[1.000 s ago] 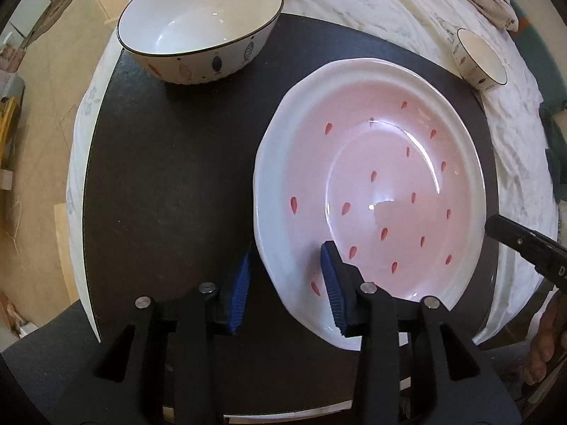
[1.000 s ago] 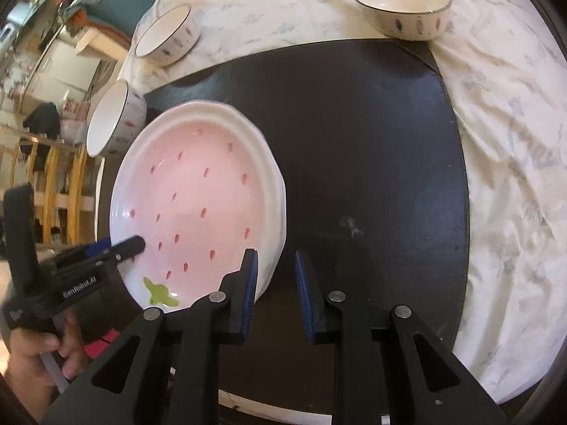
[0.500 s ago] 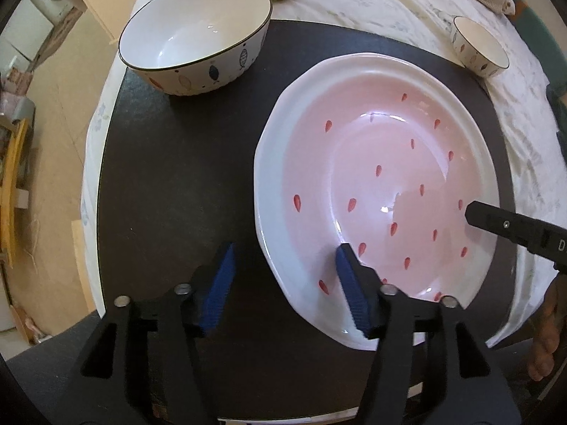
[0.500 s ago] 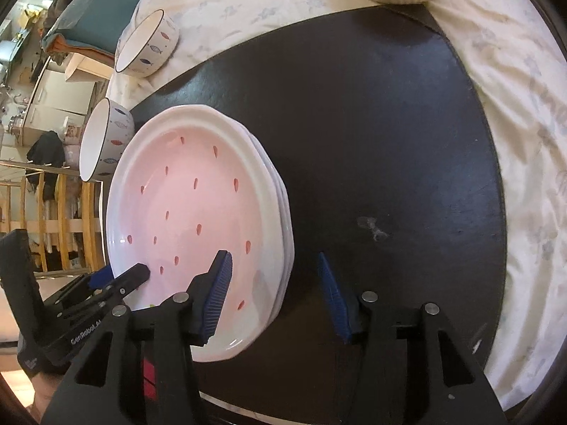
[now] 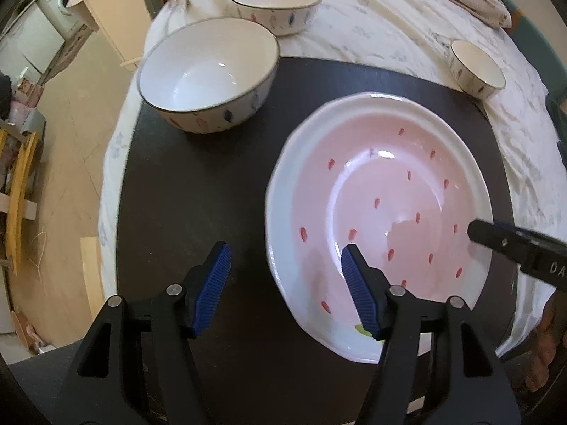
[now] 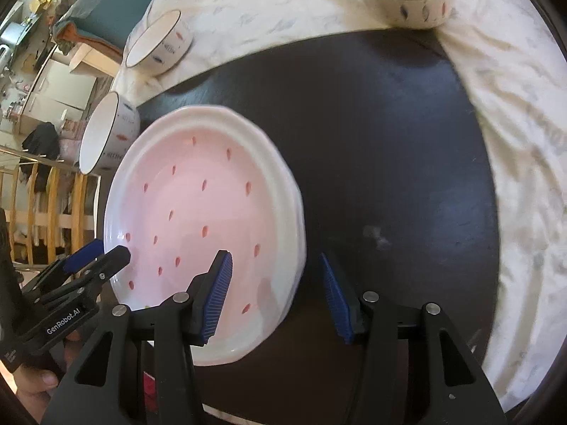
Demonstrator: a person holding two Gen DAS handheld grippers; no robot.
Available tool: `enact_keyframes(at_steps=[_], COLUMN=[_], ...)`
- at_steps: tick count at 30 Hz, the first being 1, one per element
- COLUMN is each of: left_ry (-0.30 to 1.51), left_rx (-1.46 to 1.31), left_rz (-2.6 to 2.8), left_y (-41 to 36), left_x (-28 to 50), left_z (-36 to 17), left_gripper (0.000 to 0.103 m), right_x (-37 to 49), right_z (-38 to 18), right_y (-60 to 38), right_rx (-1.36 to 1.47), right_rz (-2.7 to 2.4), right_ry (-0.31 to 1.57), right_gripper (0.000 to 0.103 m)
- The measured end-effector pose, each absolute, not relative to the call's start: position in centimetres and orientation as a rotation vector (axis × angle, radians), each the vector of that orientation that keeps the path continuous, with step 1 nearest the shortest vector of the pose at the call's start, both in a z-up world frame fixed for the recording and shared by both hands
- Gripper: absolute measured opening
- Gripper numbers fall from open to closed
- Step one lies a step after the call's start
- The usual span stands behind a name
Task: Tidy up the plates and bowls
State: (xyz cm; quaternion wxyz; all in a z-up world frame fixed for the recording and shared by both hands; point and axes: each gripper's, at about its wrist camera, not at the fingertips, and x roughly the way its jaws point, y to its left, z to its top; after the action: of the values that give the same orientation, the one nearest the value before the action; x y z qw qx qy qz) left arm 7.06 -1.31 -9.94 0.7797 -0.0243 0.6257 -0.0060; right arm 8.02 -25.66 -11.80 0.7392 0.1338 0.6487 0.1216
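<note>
Plates (image 5: 375, 212) stacked pink-faced on the dark table (image 5: 198, 191); left gripper (image 5: 283, 283) opening and right gripper (image 6: 273, 290) spread, each straddling the rim, gripping nothing. Three fish-patterned bowls (image 5: 209, 78) stand apart, apparently still to gather.

On the dark mat (image 5: 198, 191) a plate (image 5: 375, 219) is set, with a large bowl (image 5: 209, 74) at its ten o'clock. On the cloth (image 5: 382, 24), a second bowl (image 5: 276, 3) is placed at eleven o'clock and a small bowl (image 5: 476, 69) at one o'clock.
</note>
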Motion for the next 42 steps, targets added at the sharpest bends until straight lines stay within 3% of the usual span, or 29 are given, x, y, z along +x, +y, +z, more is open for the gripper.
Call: enact_keyframes(at_steps=[7,11,12,13,16,19,26,36,42], left_ry=[1.28,1.153,1.116,1.076,0.985,1.004,0.925,1.052,1.11], left_rx=[0.053,-0.067,-0.089,-0.099,-0.13,-0.2,-0.212,-0.195,-0.266], left_rz=[-0.014,-0.053,-0.05,-0.037,0.027,0.028,0.023,0.134,0.197], left_y=[-2.4,-1.4,-1.1,-0.9,0.3,1.6,3.8,8.8,11.8], left_x=[6.5,6.3,6.3,6.3,6.6,7.8,10.0,15.5,17.6], left_z=[-8.6,-5.7,-4.8,-3.9,-1.7,-0.9,2.7,0.3,-2.1], left_gripper=[0.062,0.062,0.067,0.079,0.094,0.094,0.095,0.095,0.094], right_x=[8.0,8.2,8.2,8.3,8.6,8.9,11.3,15.1,17.6], right_z=[-11.2,-10.6,-10.3,-9.9,-7.8,-5.2,-2.0,-2.1,-4.2], right_y=[-25.6,-25.5,-25.7,-25.8,-26.4,-27.2,-25.0,-18.1,-16.7], right_rx=[0.259,0.265,0.275,0.285,0.352,0.434,0.433,0.28,0.341], right_rz=[0.256,0.237,0.232,0.227,0.221,0.215,0.246,0.322,0.332], right_ry=[1.4,1.382,1.375,1.364,1.284,1.182,1.141,1.153,1.231], right_gripper=[0.054,0.054,0.054,0.054,0.057,0.071,0.083,0.083,0.083])
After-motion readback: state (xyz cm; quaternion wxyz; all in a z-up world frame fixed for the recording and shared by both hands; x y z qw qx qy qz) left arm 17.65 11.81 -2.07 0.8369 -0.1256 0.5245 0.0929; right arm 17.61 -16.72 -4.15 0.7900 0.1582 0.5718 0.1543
